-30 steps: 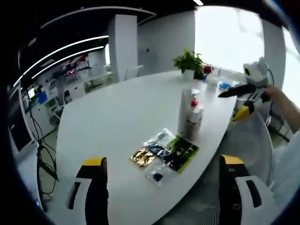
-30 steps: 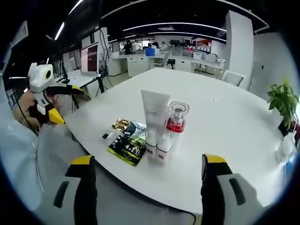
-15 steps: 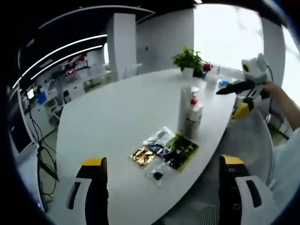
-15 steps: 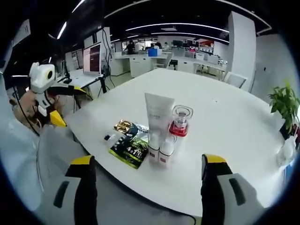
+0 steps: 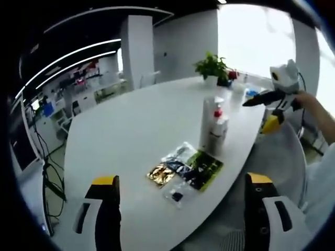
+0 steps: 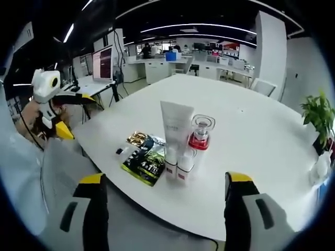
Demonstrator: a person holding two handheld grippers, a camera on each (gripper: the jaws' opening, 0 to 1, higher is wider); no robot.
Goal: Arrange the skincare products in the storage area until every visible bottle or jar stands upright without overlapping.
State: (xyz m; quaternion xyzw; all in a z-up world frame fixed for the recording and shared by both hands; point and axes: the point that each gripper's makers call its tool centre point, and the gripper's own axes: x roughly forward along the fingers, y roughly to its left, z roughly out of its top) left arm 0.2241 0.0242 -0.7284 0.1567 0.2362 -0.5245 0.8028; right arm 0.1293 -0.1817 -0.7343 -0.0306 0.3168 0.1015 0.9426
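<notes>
Approach step: both grippers, left (image 5: 180, 209) & right (image 6: 166, 209), hold off w/ jaws spread, empty. Bottles (image 6: 177, 167) upright mid-tabletop (image 6: 251, 141), sachets (image 6: 142, 157) flat beside. Next: prob. reach in, stand sachets.

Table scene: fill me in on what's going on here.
A person holds a gripper in each hand, both open and back from the white table, touching nothing. The left gripper and right gripper face the table from opposite sides. Near the table edge a tube, a pump bottle and two small bottles stand upright, bunched close. Flat sachets lie beside them. A plant sits at the far end. No product has been picked up yet.
</notes>
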